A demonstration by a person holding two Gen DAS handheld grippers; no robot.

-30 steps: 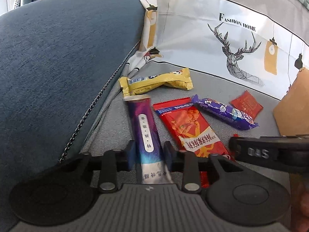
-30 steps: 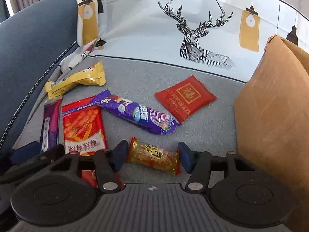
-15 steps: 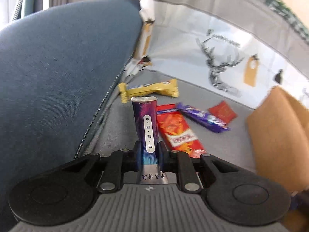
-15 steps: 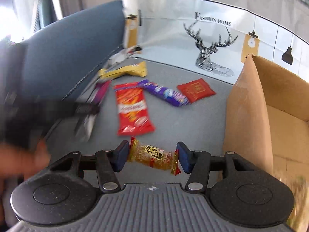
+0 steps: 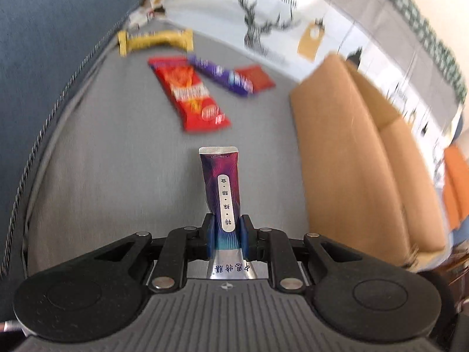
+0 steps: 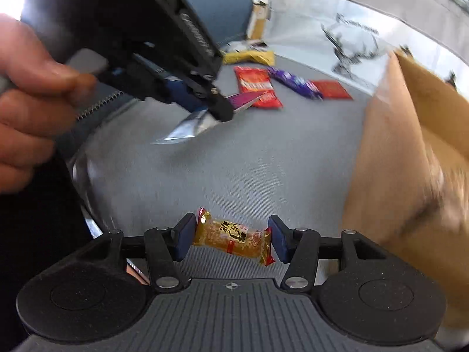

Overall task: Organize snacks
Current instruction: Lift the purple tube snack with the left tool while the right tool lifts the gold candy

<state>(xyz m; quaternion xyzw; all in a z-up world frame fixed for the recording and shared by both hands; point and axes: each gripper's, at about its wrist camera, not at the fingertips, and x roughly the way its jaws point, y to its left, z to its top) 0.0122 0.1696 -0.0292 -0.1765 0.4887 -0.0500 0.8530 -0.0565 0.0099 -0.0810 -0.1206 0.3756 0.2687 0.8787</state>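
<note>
The left gripper (image 5: 226, 236) is clamped tight on a purple snack stick (image 5: 222, 189), which stands out from the pads toward twelve o'clock, lifted clear of the grey seat (image 5: 117, 176). In the right wrist view a hand (image 6: 32, 94) carries this gripper at ten o'clock, the stick's silver end poking out below it. The right gripper (image 6: 231, 242) pinches a golden candy (image 6: 233, 239) end to end between its blue fingers (image 6: 184, 239), its jaws partway apart, the candy held off the seat.

On the seat, at about eleven o'clock from the left gripper, lies a red packet (image 5: 189, 92). Just beyond it lie a purple bar (image 5: 219, 74) and a small red sachet (image 5: 255, 77), touching each other. A yellow bar (image 5: 155, 41) lies farther out, near the blue armrest (image 5: 52, 29). A cardboard box (image 5: 360, 158) stands at two o'clock, against the deer-print cloth (image 5: 263, 17).
</note>
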